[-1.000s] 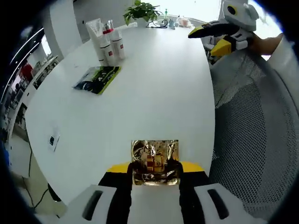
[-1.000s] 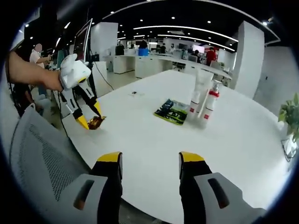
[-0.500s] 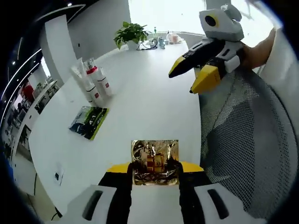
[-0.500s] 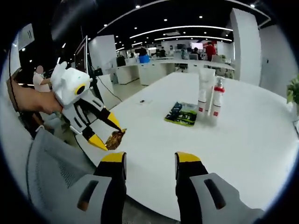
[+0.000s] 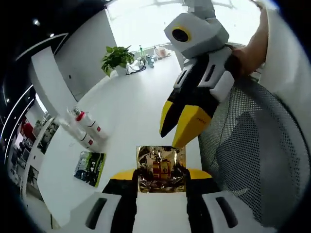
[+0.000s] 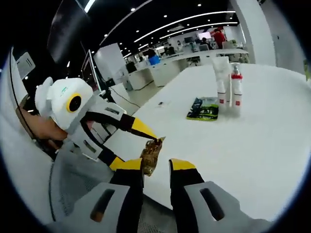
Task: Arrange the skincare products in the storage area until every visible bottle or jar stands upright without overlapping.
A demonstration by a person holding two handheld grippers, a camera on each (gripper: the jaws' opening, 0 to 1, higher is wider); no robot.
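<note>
left gripper (image 5: 162, 174) clamps gold packet (image 5: 161, 167) | right gripper (image 6: 155, 165) slightly parted, empty, packet just ahead of its tips

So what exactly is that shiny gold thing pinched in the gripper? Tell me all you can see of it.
The gold packet is a small, roughly square sachet of crinkled, mirror-like foil with a red and yellow mark at its middle, too small to read. The left gripper is shut on its lower part, its yellow-tipped jaws pressing from both sides, holding it above the edge of the white table. The right gripper has its tips close to the packet's top edge; whether they touch is unclear.
</note>
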